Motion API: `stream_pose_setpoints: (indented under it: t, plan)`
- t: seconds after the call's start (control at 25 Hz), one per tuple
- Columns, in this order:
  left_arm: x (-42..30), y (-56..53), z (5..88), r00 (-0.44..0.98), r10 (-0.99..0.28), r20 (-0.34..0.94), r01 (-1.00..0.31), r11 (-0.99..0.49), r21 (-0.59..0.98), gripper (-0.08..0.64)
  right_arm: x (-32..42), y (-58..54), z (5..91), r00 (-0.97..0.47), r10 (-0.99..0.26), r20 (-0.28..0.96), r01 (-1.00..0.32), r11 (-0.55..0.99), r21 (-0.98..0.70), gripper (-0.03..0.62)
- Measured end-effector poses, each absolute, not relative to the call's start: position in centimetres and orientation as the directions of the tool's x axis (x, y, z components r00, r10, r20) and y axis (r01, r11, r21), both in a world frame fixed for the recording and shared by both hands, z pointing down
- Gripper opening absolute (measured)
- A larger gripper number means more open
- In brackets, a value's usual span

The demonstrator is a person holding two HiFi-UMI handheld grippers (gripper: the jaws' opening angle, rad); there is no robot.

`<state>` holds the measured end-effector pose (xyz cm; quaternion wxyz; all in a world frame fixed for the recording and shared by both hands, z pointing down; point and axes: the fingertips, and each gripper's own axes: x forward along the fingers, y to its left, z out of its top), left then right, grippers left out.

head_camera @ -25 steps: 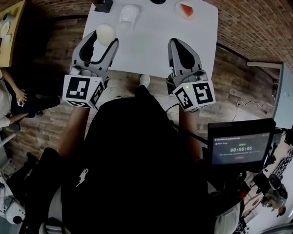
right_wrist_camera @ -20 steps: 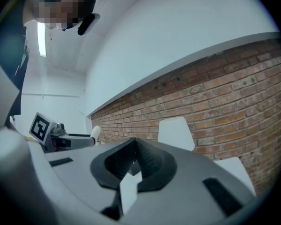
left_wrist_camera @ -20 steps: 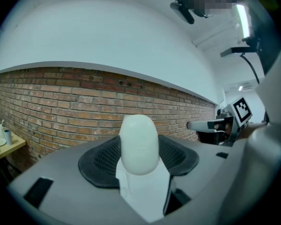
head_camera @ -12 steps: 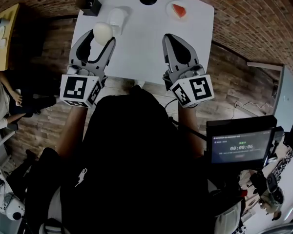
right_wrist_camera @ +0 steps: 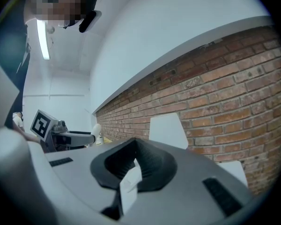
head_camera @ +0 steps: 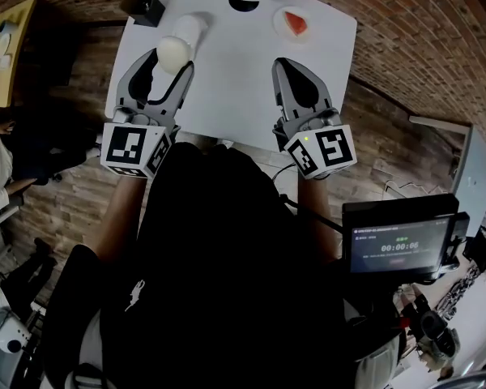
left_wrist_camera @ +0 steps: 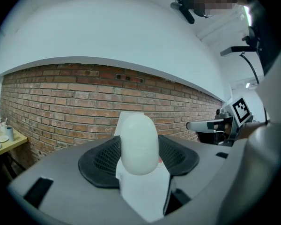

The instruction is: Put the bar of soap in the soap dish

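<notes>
Hovering at the near edge of the white table [head_camera: 251, 79], both tools are up and in play. The left gripper [head_camera: 170, 60] is out over the table's left side, its jaws standing wide but full, pads clamped on either flank of the load. The right gripper [head_camera: 289, 67] sits level with it on the right, well apart, jaws drawn in to a narrow slit with nothing between them.

Farther up the table there's a pale dish-shaped piece [head_camera: 190, 27], just beyond the left tool's tips. I take that for the soap dish, though its shape is hard to read from above. A small plate with something red on it [head_camera: 294, 21] sits far right, and a black box [head_camera: 142, 6] is at the far left corner.

And the prize itself, the bar of soap [left_wrist_camera: 139, 144]: white, rounded and smooth. It is held upright between the left pads, clear of the tabletop and not yet in the dish.

So this looks like the carry, with the placing to come. To do it well:
- Go a touch farther, until the soap is squarely over the dish rather than its near rim.
- Come down slowly, because a smooth bar may slip if the grip is eased in mid-air.
- Let the soap touch the dish first, then spread the jaws.
- Lift straight out so the pads don't drag it.

The right tool can stay aside, or steady the dish if it skates.
</notes>
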<state>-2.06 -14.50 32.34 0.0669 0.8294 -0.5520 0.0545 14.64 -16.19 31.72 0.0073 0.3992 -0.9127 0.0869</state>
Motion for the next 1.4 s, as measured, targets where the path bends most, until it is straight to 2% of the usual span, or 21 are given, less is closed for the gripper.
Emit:
stream_pose_setpoints:
  t: [0.64, 1.4]
  plan:
    - [-3.3, -14.1, 33.1, 0.314, -0.928, 0.202, -0.949, -0.312, 0.042, 0.259, 13.0, -17.2, 31.9, -0.74, -0.668, 0.078, -0.671, 0.723, -0.164, 0.003]
    - [-6.6, -16.3, 34.6, 0.382, -0.898, 0.217, -0.924, -0.375, 0.076, 0.261, 9.1, -18.0, 32.2, -0.703, -0.703, 0.113, -0.711, 0.686, -0.157, 0.003]
